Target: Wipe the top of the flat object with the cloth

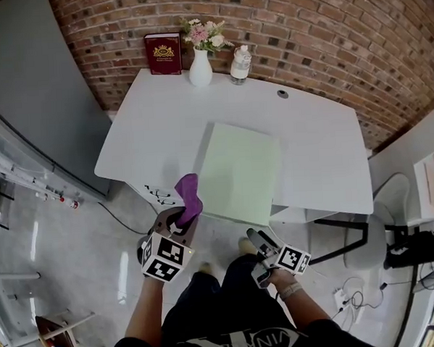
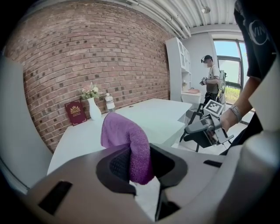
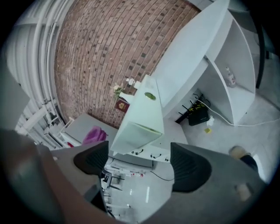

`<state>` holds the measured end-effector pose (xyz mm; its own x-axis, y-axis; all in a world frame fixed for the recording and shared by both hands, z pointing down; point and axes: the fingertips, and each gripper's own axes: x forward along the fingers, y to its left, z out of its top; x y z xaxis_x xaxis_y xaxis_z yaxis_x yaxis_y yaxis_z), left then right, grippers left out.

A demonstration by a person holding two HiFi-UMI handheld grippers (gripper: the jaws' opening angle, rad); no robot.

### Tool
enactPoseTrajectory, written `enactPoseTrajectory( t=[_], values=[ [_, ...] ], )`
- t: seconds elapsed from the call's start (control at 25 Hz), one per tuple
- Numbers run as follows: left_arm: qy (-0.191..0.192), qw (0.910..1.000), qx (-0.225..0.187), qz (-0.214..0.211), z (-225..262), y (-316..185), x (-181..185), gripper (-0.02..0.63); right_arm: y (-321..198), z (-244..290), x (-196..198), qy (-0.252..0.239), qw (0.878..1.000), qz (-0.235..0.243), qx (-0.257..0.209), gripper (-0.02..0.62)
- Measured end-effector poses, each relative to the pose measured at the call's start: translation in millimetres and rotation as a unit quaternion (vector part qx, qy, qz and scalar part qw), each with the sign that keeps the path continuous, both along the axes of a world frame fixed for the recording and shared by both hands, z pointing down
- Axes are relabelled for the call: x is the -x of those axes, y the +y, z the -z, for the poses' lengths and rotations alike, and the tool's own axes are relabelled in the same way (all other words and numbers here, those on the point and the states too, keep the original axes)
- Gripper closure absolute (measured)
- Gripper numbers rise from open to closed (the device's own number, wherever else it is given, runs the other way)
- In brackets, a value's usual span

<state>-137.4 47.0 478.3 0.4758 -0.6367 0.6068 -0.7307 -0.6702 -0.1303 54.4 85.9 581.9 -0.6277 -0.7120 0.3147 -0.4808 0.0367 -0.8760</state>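
Note:
A pale green flat pad (image 1: 240, 171) lies on the white table (image 1: 156, 129), reaching to its near edge. My left gripper (image 1: 181, 217) hovers just off that edge, left of the pad, shut on a purple cloth (image 1: 188, 198). In the left gripper view the cloth (image 2: 131, 144) is pinched between the dark pads and bulges upward. My right gripper (image 1: 258, 241) hangs below the table's front edge, near the pad's near right corner, open with nothing between its fingers. The right gripper view looks up at the pad (image 3: 142, 118) past its spread jaws.
A red book (image 1: 163, 54), a white vase of flowers (image 1: 200, 65) and a water bottle (image 1: 240, 63) stand along the table's back by the brick wall. A grey panel (image 1: 31, 92) rises at the left. Cables lie on the floor at the right. A person (image 2: 212, 83) stands far off.

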Motion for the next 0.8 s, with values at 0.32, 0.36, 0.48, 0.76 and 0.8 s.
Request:
enactPoseTrajectory(
  t=[0.32,0.36,0.48,0.76,0.8],
  values=[
    [-0.006,0.9998,-0.004,-0.017,1.8,-15.5,-7.2,0.525,33.4,30.0,-36.0,0.028,0.998,0.039,-0.029,0.170],
    [-0.004,0.9998,-0.004,-0.019,2.6,-19.3,-8.7,0.525,32.0,37.9,-39.3,0.027,0.998,0.035,-0.039,0.170],
    [0.001,0.9997,-0.005,-0.023,6.4,-33.2,-12.0,0.525,23.4,65.9,-42.7,0.031,0.996,0.030,-0.072,0.173],
    [-0.017,0.9993,-0.008,-0.032,14.9,-74.8,-24.3,0.525,-19.7,127.0,-28.4,0.080,0.976,0.091,-0.183,0.195],
    [-0.023,0.9993,-0.008,-0.030,14.4,-84.2,-26.5,0.525,-28.6,131.6,-26.3,0.091,0.971,0.102,-0.194,0.195]
  ],
)
